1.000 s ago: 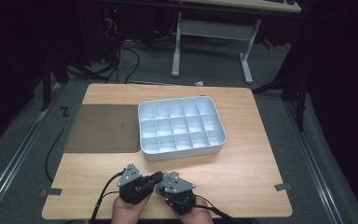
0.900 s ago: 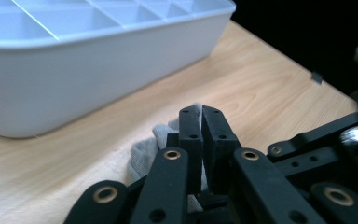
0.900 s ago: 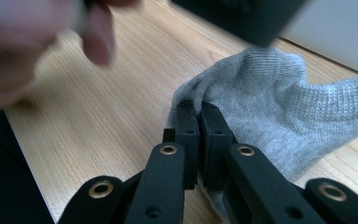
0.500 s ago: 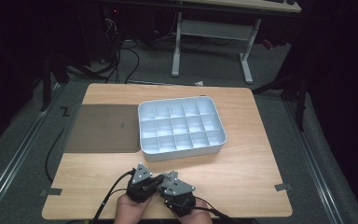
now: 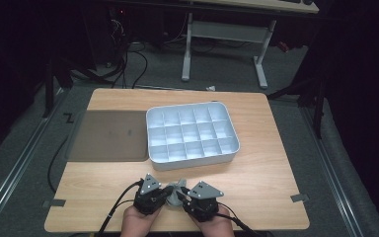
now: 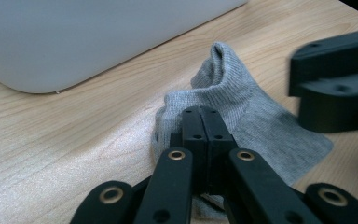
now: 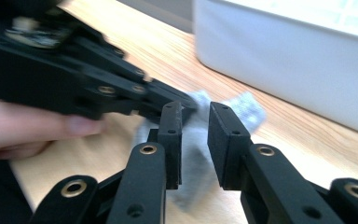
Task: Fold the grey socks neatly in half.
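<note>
Both hands nearer together; left hand-held gripper (image 6: 200, 121) clenched on grey sock (image 6: 256, 116), right hand-held gripper (image 7: 195, 116) just opening, released.

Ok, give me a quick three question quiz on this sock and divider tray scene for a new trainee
1. True or false: the left gripper is shut on the grey sock.
2. How do the right gripper jaws stand: A) clamped flat together, B) apart, with sock fabric showing in the gap, C) hooked over the tray wall?
3. Fill in: the white divider tray has nothing in its ____.

Key:
1. True; the jaws meet on the fabric in the left gripper view.
2. B; they have just been opening, and the pads do not press the sock.
3. Compartments; the sock lies on the wooden table, on the person's side of the tray.
</note>
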`<state>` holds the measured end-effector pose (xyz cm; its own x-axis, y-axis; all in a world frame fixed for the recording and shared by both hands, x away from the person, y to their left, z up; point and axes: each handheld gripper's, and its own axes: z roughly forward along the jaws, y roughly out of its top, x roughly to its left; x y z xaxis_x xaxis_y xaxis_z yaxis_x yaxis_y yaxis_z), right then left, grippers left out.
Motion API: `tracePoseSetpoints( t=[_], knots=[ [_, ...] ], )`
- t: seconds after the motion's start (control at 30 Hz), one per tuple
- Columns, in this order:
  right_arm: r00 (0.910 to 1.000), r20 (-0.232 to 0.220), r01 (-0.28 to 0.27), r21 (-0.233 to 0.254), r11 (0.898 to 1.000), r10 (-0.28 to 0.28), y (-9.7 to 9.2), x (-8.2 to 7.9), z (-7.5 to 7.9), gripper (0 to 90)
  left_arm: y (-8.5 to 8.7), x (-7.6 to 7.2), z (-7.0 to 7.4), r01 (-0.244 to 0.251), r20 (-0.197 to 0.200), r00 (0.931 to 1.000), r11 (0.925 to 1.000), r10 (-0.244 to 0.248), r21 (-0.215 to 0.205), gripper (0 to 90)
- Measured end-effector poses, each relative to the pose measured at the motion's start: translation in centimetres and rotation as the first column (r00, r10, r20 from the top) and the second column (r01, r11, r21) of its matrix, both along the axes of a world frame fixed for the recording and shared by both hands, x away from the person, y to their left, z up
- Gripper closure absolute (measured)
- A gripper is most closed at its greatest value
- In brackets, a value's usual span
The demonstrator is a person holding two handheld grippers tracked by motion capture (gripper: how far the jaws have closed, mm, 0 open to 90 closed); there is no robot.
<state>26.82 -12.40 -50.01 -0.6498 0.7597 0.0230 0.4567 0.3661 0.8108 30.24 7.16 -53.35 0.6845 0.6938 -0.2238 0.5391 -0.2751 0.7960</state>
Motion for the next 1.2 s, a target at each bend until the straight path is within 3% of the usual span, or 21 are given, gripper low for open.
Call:
tracePoseSetpoints(
  t=[0.17,0.37,1.0,1.2],
  knots=[
    [0.9993,-0.033,0.018,-0.056,0.998,-0.020,0.0,0.6,-1.5,75.1,0.0,-0.1,0.0,0.000,0.002,1.0000,1.0000,0.000,0.007,89.8],
    [0.9977,-0.064,0.020,-0.069,0.997,-0.025,-0.4,0.8,-2.5,74.2,-0.2,-0.2,0.0,0.004,0.011,0.9999,0.9995,-0.004,0.031,89.8],
    [0.9971,-0.075,0.009,-0.081,0.997,-0.015,-0.4,1.0,-2.7,74.2,-0.1,-0.5,0.0,0.014,0.035,0.9993,0.9981,-0.016,0.060,90.0],
    [0.9969,-0.077,0.010,-0.083,0.997,-0.016,-0.4,1.0,-2.7,74.3,-0.5,-1.1,1.0,0.016,0.066,0.9977,0.9997,-0.017,0.019,89.2]
  ],
)
